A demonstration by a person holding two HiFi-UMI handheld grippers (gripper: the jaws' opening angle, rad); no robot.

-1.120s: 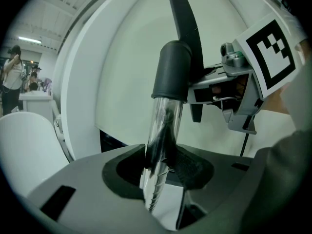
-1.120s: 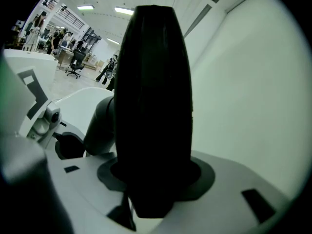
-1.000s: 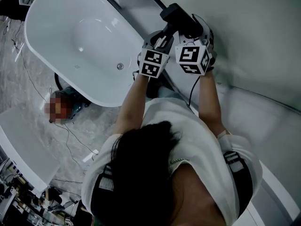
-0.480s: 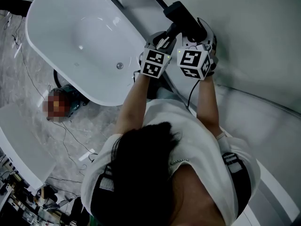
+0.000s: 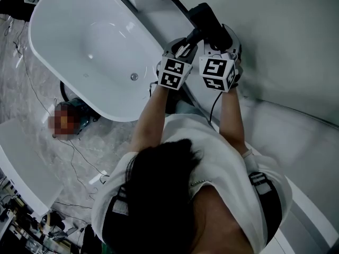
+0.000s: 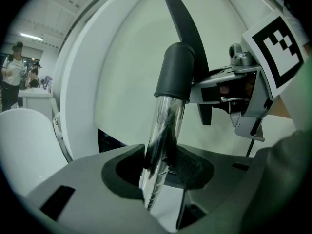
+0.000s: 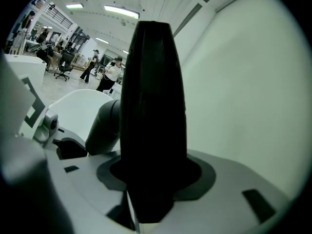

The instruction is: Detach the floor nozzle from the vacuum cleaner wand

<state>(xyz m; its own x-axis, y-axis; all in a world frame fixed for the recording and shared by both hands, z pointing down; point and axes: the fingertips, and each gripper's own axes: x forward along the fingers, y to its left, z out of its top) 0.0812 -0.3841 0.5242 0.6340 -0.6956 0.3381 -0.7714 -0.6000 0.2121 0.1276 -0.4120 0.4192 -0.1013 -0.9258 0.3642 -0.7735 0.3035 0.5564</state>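
Standing between left gripper point(image 6: 163, 186) jaws: wand point(image 6: 165, 126), clamped.

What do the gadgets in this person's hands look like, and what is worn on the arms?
Both are grey, with dark padded hollows: the left tongs and the right tongs. Each carries a white cube printed with black square markers. A thin dark cable trails from the right one. The person wears a white short-sleeved shirt.

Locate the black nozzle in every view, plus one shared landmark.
Head view: black nozzle, top centre, right of the white bathtub.
Left gripper view: upper centre, thin blade behind the wand.
Right gripper view: fills the centre.
Shared landmark: the bathtub, left in both gripper views.
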